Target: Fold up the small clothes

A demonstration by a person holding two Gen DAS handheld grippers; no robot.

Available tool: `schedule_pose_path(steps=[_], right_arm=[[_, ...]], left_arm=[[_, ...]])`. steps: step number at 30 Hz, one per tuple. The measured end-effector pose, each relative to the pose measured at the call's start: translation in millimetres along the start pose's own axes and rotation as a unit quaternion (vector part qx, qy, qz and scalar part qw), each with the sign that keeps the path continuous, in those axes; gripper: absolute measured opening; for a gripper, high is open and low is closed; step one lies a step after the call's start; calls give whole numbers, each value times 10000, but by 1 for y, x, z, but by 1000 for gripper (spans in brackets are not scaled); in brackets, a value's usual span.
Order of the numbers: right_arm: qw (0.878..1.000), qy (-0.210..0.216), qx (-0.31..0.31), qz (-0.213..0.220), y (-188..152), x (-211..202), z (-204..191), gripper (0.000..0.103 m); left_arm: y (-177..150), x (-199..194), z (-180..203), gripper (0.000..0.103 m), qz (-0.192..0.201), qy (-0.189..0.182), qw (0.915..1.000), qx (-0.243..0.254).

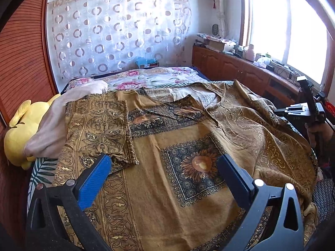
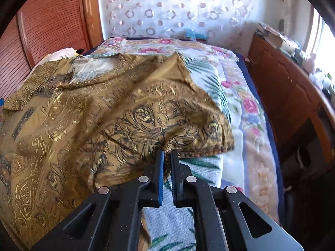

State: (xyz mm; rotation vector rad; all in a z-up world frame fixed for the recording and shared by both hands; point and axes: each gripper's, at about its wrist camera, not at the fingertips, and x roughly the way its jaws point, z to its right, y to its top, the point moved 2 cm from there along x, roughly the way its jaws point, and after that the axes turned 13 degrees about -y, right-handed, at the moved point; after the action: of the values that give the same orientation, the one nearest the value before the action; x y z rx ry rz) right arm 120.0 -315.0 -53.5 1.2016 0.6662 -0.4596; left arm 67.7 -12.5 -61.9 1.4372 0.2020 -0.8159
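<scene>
Your right gripper (image 2: 166, 156) jaws pinch the shirt (image 2: 88, 113) sleeve at the bed's (image 2: 236, 146) right edge; left gripper (image 1: 165, 165) jaws spread, empty. Next: carry sleeve inward across the shirt.

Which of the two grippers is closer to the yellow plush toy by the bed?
Left. The left gripper hovers open over the shirt, near the yellow plush toy; the right gripper pinches the shirt's far-side sleeve.

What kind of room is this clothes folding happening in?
Most likely a bedroom at home: a bed under a pink floral blanket, a yellow plush toy at its edge, and low wooden cabinets beneath a bright window.
</scene>
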Motion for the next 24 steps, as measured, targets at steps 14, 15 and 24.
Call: schedule_pose_path(steps=[14, 15, 24], right_arm=[[9887, 594, -612, 1231, 70, -61, -81, 5], [9872, 652, -680, 1285, 70, -64, -87, 5], [9880, 750, -575, 1218, 64, -64, -75, 26]], left_arm=[[-2, -7, -3, 103, 67, 35, 10000, -56], [-2, -8, -4, 103, 75, 42, 9999, -63], [-3, -8, -8, 103, 98, 29, 9999, -133]])
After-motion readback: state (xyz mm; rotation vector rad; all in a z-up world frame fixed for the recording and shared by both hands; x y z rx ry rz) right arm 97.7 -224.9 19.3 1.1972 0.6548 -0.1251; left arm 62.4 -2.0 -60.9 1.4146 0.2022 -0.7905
